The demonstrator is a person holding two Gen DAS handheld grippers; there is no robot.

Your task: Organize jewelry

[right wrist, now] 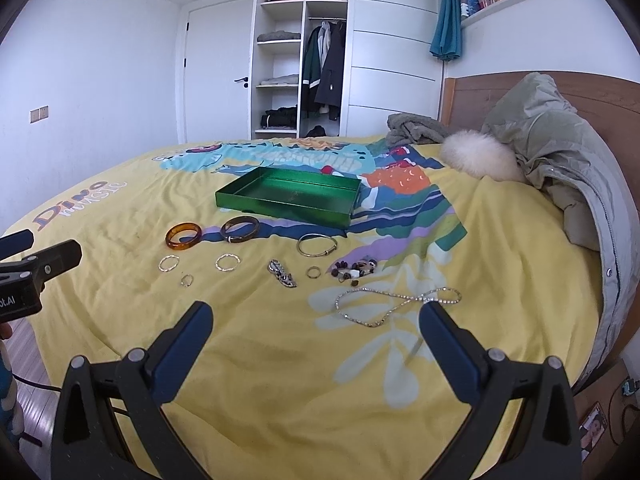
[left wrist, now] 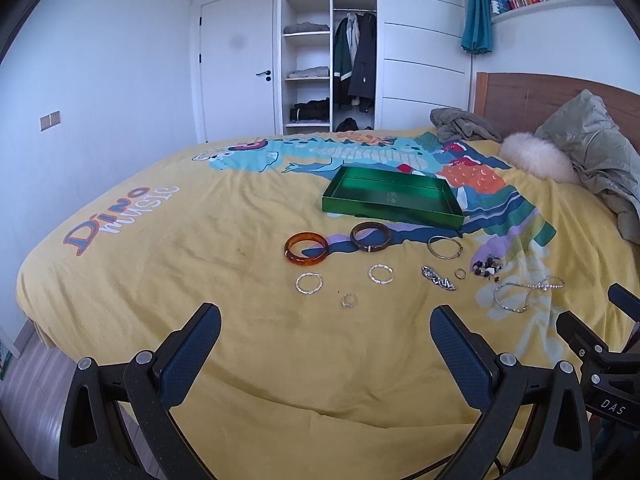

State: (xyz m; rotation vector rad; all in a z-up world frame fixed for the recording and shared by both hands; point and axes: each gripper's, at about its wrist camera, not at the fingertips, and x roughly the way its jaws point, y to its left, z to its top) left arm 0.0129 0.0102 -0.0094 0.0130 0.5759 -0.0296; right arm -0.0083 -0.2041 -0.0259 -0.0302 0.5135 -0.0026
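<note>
Both grippers, left (left wrist: 326, 326) and right (right wrist: 316, 322), gape empty. We judge the chain (right wrist: 384, 306) limp and slippery; the bangle (left wrist: 306, 249) is rigid, so we pinch its rim.

left wrist: low over yellow printed bedcover (left wrist: 160, 240), facing white wardrobe (left wrist: 330, 60) | right wrist: same direction, beside it | shared: shallow green metal tray (right wrist: 288, 196) at frame centre

Bead cluster (right wrist: 354, 270) too small to separate pieces. Small ring (left wrist: 349, 300) detail unreadable. Right gripper (left wrist: 608, 344) cut off at right edge of left view; left gripper (right wrist: 24, 264) cut off at left edge of right view.
</note>
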